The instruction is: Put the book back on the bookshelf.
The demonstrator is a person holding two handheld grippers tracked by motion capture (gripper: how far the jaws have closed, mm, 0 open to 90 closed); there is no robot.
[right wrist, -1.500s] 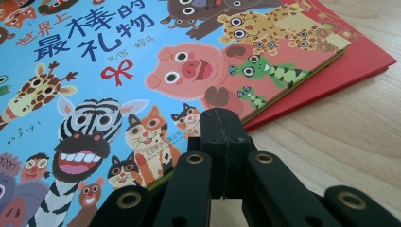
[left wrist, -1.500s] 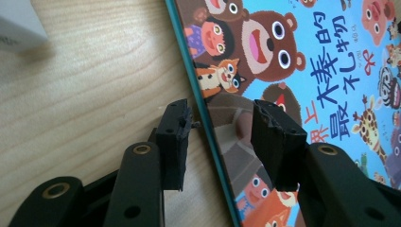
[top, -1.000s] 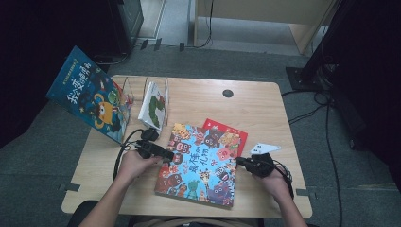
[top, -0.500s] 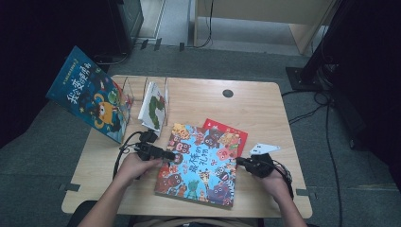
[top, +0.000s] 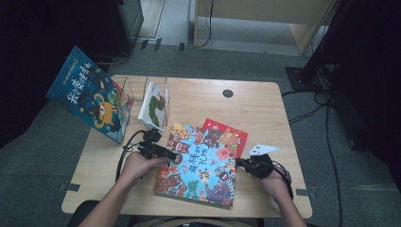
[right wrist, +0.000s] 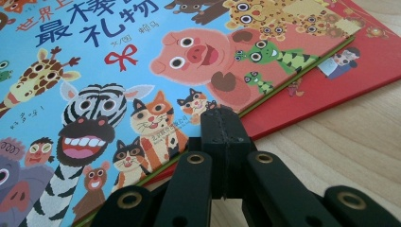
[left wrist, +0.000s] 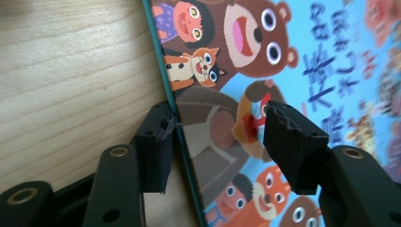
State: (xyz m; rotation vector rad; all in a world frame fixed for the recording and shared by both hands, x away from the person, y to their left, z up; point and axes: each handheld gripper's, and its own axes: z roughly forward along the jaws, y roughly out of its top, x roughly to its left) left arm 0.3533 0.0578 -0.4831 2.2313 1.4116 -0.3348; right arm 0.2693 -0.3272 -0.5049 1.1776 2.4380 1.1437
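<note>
Left gripper (left wrist: 215, 137) jaws just widened—astride glossy blue book's (top: 198, 165) edge; right gripper (right wrist: 222, 142) closed, empty.

Both claws black w/ brass-ringed pivot holes, black cables; right claw (top: 239, 163) has pale triangular plate.

A blue picture book (top: 201, 165) crowded with cartoon animals lies closed and flat on the tabletop (top: 265, 109), cover up, slightly askew. Its far right corner overlaps a red book (top: 231, 134) beneath it.
</note>
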